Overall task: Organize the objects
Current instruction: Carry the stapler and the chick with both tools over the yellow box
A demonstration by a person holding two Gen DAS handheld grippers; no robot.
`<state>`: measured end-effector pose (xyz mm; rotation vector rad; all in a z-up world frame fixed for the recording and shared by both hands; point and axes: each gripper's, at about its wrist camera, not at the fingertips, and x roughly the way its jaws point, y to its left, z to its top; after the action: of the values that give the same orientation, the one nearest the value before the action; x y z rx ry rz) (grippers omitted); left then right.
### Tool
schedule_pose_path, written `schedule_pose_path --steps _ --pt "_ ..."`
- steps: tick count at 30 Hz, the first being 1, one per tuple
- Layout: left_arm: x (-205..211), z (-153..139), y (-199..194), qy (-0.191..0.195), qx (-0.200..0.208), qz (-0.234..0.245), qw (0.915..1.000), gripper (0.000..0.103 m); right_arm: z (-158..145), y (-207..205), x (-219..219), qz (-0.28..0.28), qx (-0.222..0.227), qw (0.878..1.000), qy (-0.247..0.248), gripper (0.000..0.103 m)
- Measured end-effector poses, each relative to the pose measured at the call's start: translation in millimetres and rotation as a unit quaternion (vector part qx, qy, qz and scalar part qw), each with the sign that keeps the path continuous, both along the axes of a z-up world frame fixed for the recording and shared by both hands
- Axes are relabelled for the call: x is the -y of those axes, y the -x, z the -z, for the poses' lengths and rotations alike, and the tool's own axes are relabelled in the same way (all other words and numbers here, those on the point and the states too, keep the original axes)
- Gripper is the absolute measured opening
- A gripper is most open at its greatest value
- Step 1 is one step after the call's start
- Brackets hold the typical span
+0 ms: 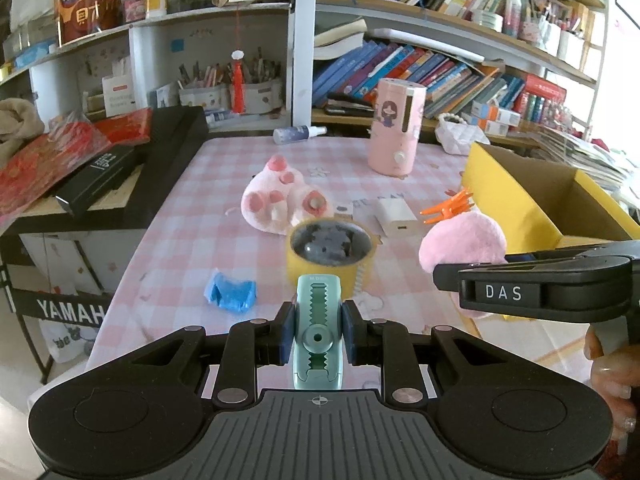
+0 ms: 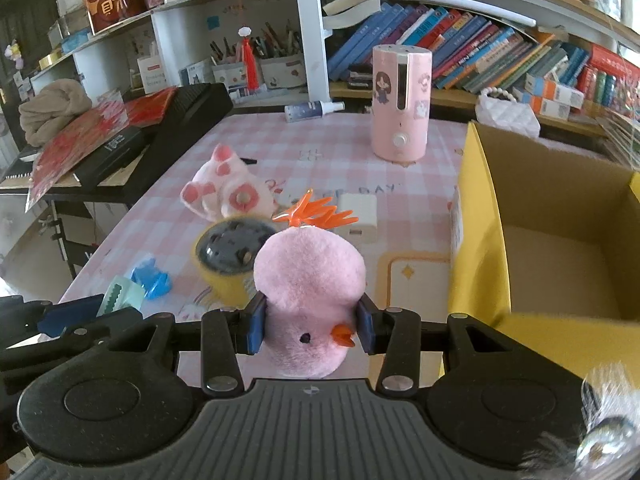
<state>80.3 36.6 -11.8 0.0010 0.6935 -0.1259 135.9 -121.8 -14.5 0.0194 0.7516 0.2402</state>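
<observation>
My left gripper is shut on a teal hair clip, held above the near table edge; the clip also shows in the right wrist view. My right gripper is shut on a pink plush chick with orange feet, held above the table left of the yellow cardboard box. The chick also shows in the left wrist view. The box stands open at the right. On the table lie a yellow tape roll, a pink plush paw, a blue wrapper and a white charger.
A pink humidifier stands at the table's back, with a spray bottle lying behind it. A black keyboard with red packets is at the left. Bookshelves fill the back wall. A white quilted bag sits behind the box.
</observation>
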Motion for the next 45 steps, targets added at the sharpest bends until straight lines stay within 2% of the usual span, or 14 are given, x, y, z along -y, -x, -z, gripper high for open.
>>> schedule_pose_path --steps 16,26,36,45 --pt "10 -7 56 -0.012 0.013 0.058 0.9981 0.023 -1 78 13 0.054 -0.001 0.998 -0.019 0.041" --pt "23 -3 79 -0.015 0.007 0.099 0.995 0.023 7 117 29 0.091 -0.019 0.995 -0.036 0.041" --pt "48 1 94 -0.012 0.002 0.156 0.9877 0.023 13 155 54 0.149 -0.028 0.987 -0.044 0.041" --pt "82 0 94 -0.008 0.007 0.212 0.9771 0.023 13 177 84 0.201 -0.028 0.978 -0.042 0.041"
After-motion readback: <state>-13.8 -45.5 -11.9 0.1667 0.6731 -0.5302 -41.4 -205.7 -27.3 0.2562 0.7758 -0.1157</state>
